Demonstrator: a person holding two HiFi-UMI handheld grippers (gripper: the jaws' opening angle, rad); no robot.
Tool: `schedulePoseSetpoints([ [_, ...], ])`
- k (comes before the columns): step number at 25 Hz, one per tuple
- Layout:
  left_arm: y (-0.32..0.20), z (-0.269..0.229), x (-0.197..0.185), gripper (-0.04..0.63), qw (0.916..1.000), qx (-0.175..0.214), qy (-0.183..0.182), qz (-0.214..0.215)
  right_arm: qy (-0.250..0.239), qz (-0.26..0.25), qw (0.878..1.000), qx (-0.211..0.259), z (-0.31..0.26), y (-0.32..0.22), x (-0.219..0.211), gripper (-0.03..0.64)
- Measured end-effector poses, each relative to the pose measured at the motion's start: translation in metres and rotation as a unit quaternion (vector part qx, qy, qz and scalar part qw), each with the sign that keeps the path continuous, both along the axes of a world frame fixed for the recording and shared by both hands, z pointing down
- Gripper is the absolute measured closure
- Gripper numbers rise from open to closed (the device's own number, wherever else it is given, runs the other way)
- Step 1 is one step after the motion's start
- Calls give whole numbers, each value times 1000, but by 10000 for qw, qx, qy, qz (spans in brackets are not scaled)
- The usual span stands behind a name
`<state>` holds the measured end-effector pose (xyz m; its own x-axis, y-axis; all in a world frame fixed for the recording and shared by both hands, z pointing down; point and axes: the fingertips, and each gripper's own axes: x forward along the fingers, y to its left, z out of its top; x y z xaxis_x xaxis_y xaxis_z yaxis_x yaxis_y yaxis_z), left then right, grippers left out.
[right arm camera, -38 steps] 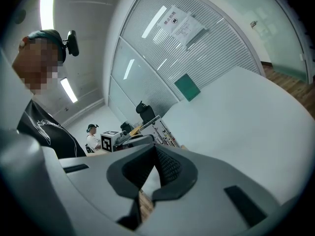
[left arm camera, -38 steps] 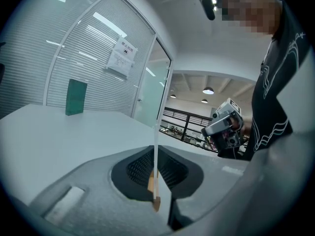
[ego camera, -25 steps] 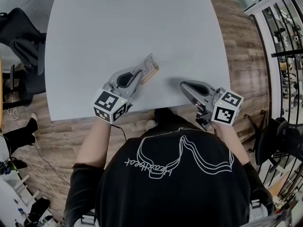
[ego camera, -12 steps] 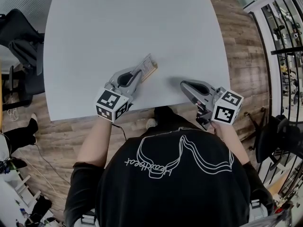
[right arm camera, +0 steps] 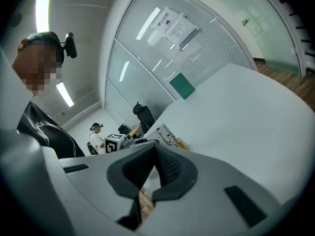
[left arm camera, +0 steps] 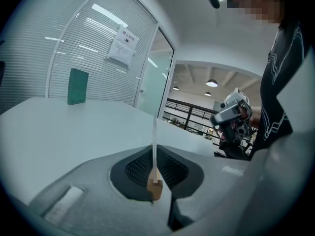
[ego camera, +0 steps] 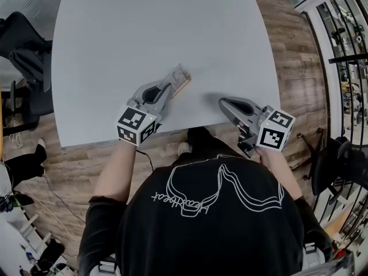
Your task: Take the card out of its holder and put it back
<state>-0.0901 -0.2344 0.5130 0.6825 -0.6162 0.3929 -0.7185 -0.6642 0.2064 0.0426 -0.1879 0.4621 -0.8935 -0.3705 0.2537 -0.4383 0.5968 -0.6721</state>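
The card point(ego camera: 177, 76), seated in its wooden holder point(ego camera: 185, 85), is clamped edge-on by the left gripper point(ego camera: 171, 88) at frame centre; the right gripper point(ego camera: 222, 102), centre right, is closed on nothing

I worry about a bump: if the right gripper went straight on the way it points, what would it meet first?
Probably the card in its holder, gripped by the left gripper; the table between looks bare. Depth is hard to judge.
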Motion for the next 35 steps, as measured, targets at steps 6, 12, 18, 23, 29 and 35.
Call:
schedulePoseSetpoints([
  [6, -1, -10, -6, 497, 9997, 74, 217, -116, -36, 47, 10000, 9, -1, 7, -3, 607],
  [12, 2, -30, -17, 453, 9984, 84, 398, -399, -88, 26, 9997, 214, -13, 13, -1, 607],
  [18, 42, -56, -37, 453, 9968, -9, 553, -584, -215, 103, 9982, 553, -39, 41, -13, 607],
  [23, 74, -82, -45, 454, 9948, -47, 765, -672, -230, 180, 9967, 760, -51, 62, -22, 607],
  [29, 129, -117, -23, 470, 9910, -86, 1222, -546, -325, 175, 9915, 1250, -85, 95, -26, 607],
  [35, 179, -153, -2, 520, 9861, 70, 1649, -193, -431, -107, 9853, 1650, -112, 136, -51, 607],
])
